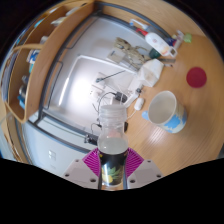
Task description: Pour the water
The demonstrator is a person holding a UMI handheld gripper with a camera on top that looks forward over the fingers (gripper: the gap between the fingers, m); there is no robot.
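A clear plastic water bottle (111,128) with a dark label stands upright between my fingers, its cap toward the sink. My gripper (112,163) is shut on the bottle, the magenta pads (93,162) pressing its labelled lower body from both sides. A white cup (166,108) with a blue base lies beyond and to the right of the bottle on the wooden counter, its mouth facing the bottle.
A steel sink (70,90) with a faucet (112,78) lies ahead to the left. A cloth (150,73), small bottles (157,42) and a red coaster (197,76) sit on the counter behind the cup.
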